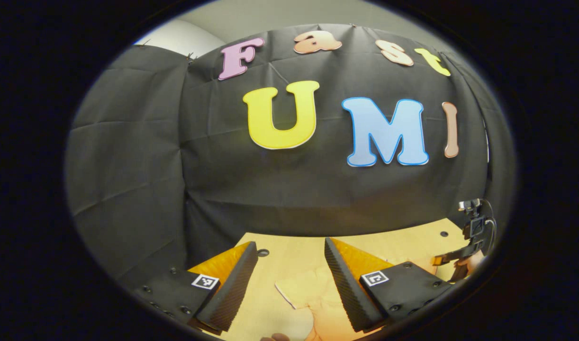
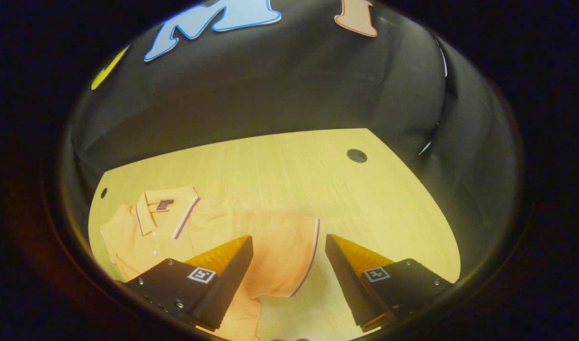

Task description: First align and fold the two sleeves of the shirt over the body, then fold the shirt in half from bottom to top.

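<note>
Clearly the shirt is a soft and light thing, a pale orange polo lying flat on the wooden table in the lower left of the right gripper view. Its collar, with dark stripes along the edge, sits toward the left of the frame, and one short sleeve spreads toward the lower middle, ending in a striped cuff. I judge that such cloth will sag and wrinkle when lifted, and it may slide a little on the smooth wood, so a pinch at one point will drag the rest unevenly. The cuff hem looks like the best place to take hold for the sleeve fold, because the stitched edge is thicker and gives the fingers something firm.

The right gripper hangs above this sleeve with its jaws wide apart and nothing between them; the cuff lies in the gap below. In the left gripper view a light patch of the shirt shows at the bottom middle, under the left gripper, which also stands open and holds nothing. At the lower right edge of that view another gripper appears farther off; whether its jaws are apart I cannot tell from there.
</note>
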Motion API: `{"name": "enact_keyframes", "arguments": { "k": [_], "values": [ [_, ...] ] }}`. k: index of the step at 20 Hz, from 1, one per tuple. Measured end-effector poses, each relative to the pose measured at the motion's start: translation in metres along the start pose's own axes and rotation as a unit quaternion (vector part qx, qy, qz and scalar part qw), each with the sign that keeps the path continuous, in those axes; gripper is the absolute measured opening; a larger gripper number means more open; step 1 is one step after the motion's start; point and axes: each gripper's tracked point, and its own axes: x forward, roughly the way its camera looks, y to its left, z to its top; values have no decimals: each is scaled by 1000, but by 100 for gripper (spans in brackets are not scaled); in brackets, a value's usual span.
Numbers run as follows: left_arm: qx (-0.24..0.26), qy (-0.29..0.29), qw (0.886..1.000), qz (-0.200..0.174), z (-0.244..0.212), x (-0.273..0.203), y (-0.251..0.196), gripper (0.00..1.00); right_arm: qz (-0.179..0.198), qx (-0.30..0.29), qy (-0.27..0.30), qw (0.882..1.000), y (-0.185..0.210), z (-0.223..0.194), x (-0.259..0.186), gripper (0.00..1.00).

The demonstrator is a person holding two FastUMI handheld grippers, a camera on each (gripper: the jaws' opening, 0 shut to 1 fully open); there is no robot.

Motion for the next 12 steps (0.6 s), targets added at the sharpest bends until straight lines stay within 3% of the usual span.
{"name": "enact_keyframes", "arguments": {
  "k": [7, 10, 11, 12],
  "values": [
    [-4, 12, 1000, 0, -8, 10, -12, 94, -9, 9, 53, 999, -8, -36, 36, 97],
    [-5, 16, 1000, -4, -13, 14, -20, 94, 6, 18, 62, 998, -4, -44, 38, 97],
    [-6, 17, 1000, -6, -14, 16, -23, 94, 6, 25, 62, 998, -2, -43, 39, 93],
    [-7, 19, 1000, -7, -14, 17, -26, 94, 10, 26, 59, 998, -1, -44, 42, 80]
  ]
}}
